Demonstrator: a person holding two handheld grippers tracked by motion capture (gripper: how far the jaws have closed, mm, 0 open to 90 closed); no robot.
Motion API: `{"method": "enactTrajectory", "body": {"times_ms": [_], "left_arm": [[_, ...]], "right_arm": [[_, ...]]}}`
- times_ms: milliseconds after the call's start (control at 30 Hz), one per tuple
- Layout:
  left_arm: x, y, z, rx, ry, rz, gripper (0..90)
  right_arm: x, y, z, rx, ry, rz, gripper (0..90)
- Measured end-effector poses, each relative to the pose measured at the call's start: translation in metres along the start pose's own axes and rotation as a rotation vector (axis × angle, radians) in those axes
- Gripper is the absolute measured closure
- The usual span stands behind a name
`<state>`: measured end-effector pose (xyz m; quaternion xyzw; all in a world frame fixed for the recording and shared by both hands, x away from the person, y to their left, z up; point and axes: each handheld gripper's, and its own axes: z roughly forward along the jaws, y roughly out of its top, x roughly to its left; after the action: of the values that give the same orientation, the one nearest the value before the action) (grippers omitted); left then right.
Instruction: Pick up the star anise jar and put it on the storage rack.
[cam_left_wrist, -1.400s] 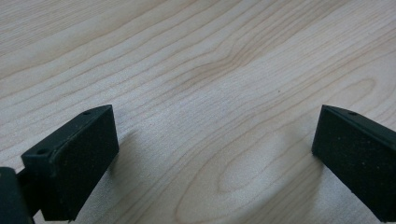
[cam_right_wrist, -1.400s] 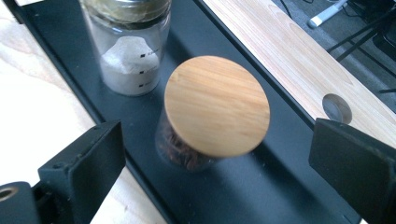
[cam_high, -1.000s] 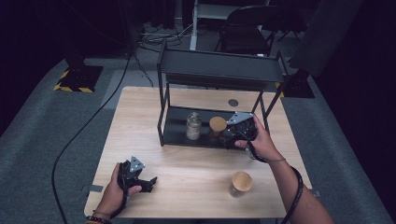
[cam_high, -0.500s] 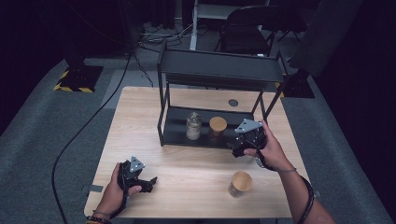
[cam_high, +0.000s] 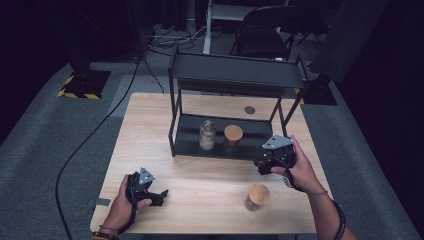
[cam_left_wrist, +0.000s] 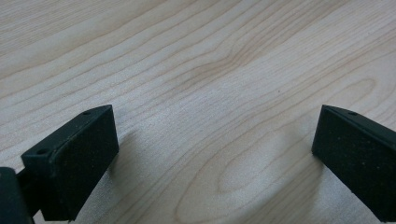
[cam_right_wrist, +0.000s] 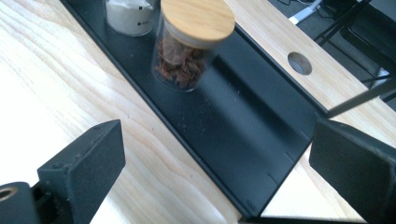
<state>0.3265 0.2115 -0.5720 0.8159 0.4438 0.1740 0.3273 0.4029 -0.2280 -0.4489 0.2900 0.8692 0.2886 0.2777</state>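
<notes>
Since a second ago the right hand-held gripper (cam_high: 265, 166) has drawn back from the jars on the rack's lower shelf, toward the person, and now hangs at the shelf's front right corner, about 3 o'clock of the worktop's middle. The left hand-held gripper (cam_high: 156, 196) has kept its place near the front edge.

Going left to right in the high view: the left hand-held gripper lies low over the worktop (cam_high: 150, 130) at about 7 o'clock, its jaws apart with only bare wood grain between them in the left gripper view. At 12 o'clock stands the black two-tier rack (cam_high: 235, 72). On its lower shelf (cam_high: 250, 135) a glass jar of pale powder (cam_high: 207, 135) stands just beside a wooden-lidded jar of reddish-brown bits (cam_high: 233, 136), the pale one on the left. In the right gripper view the brown-filled jar sits upright on the dark shelf ahead of the jaws, well clear of them. At about 5 o'clock a second wooden-lidded jar (cam_high: 257, 197) stands alone on the worktop, near the right hand (cam_high: 300, 170) and just toward the person from it. The right hand-held gripper's jaws stand wide apart and hold nothing; shelf edge and wood show between them.
</notes>
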Motion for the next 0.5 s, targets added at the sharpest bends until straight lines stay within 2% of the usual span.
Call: {"method": "enactTrajectory", "body": {"times_ms": [333,500], "left_arm": [[0.0,0.0,0.0,0.0,0.0,0.0,0.0],[0.0,0.0,0.0,0.0,0.0,0.0,0.0]], "right_arm": [[-0.005,-0.027,-0.012,0.007,-0.027,0.058,3.5],[-0.006,-0.04,-0.017,0.02,-0.042,0.072,3.5]]}}
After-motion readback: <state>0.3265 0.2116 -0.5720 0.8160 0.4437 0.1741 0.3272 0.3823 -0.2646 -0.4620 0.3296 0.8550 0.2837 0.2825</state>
